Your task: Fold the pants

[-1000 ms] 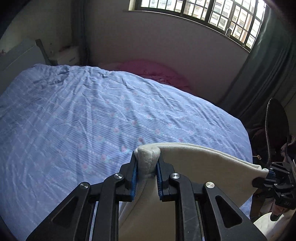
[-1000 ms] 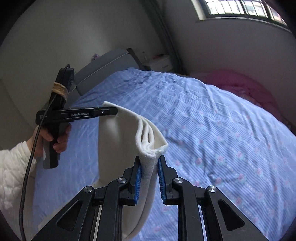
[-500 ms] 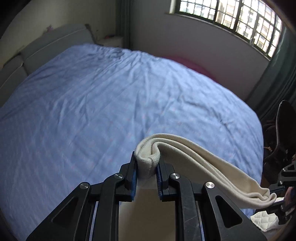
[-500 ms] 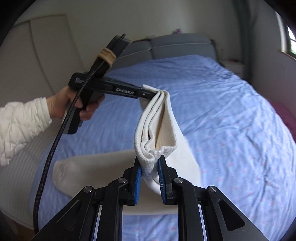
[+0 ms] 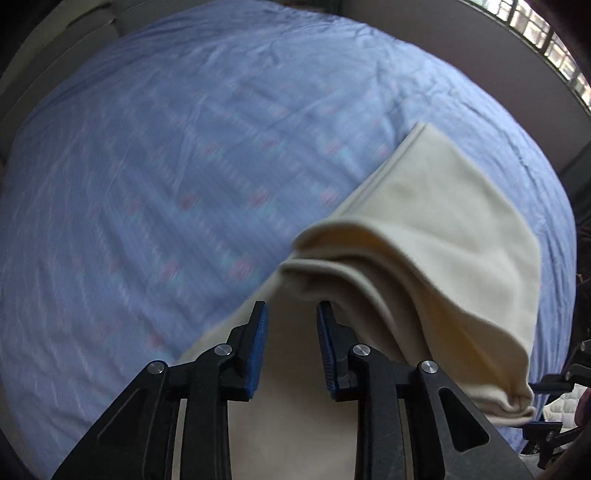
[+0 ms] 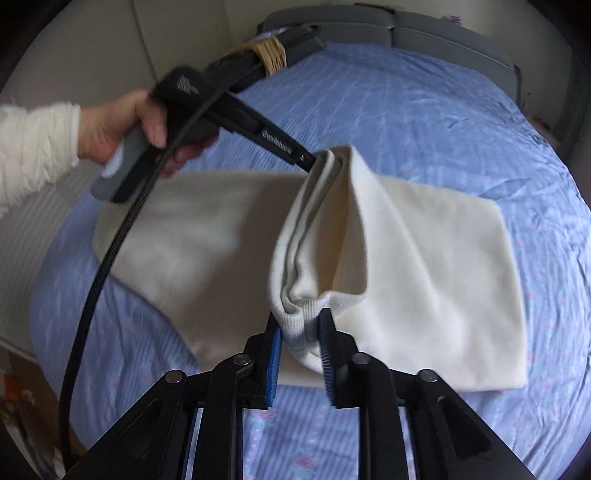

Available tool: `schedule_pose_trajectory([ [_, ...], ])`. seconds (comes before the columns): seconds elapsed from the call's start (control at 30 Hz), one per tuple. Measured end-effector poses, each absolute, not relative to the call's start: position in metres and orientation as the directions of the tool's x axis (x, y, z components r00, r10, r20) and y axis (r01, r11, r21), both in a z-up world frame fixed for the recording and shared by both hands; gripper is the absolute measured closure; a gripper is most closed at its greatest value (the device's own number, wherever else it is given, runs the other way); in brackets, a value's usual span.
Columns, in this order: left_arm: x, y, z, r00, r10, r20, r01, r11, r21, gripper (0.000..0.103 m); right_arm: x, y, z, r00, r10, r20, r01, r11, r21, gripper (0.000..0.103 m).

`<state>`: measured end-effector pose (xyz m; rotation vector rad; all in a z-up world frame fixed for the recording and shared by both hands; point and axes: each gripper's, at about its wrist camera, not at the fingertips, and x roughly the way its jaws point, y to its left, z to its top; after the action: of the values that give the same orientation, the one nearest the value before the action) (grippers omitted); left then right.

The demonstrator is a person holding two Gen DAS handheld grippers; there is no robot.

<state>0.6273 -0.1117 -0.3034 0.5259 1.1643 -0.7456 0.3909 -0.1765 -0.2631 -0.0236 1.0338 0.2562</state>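
Cream pants [image 6: 424,258] lie partly spread on the blue bed. Their ribbed end is lifted and folded over. My right gripper [image 6: 300,328] is shut on the ribbed cuff [image 6: 295,317]. My left gripper [image 5: 291,314] is open, its blue pads apart, with the pants' folded edge [image 5: 369,258] just ahead of it and free of the pads. In the right wrist view the left gripper [image 6: 308,160] touches the far end of the lifted fold. The pants also show in the left wrist view [image 5: 461,229].
The bed [image 5: 166,166] has a blue striped sheet with small pink flowers. A grey headboard [image 6: 424,22] stands at the far side. A black cable [image 6: 99,266] hangs from the left gripper. A window [image 5: 546,40] is at the upper right.
My left gripper has opened and let go of the pants' cuff. Both grippers have lowered toward the bed, and more of the pants now lies on the sheet.
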Motion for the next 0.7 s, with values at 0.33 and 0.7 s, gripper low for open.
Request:
schedule_pose_trajectory([
  [0.33, 0.603, -0.049, -0.292, 0.124, -0.427, -0.896, 0.587, 0.759, -0.281, 0.054, 0.37, -0.154, -0.265, 0.476, 0.303, -0.826, -0.242, 0.948, 0.209, 0.044],
  [0.7, 0.637, -0.104, -0.342, 0.075, -0.592, -0.802, 0.327, 0.775, -0.541, 0.064, 0.401, -0.165, -0.3, 0.496, 0.198, -0.845, -0.156, 0.978, 0.137, 0.044],
])
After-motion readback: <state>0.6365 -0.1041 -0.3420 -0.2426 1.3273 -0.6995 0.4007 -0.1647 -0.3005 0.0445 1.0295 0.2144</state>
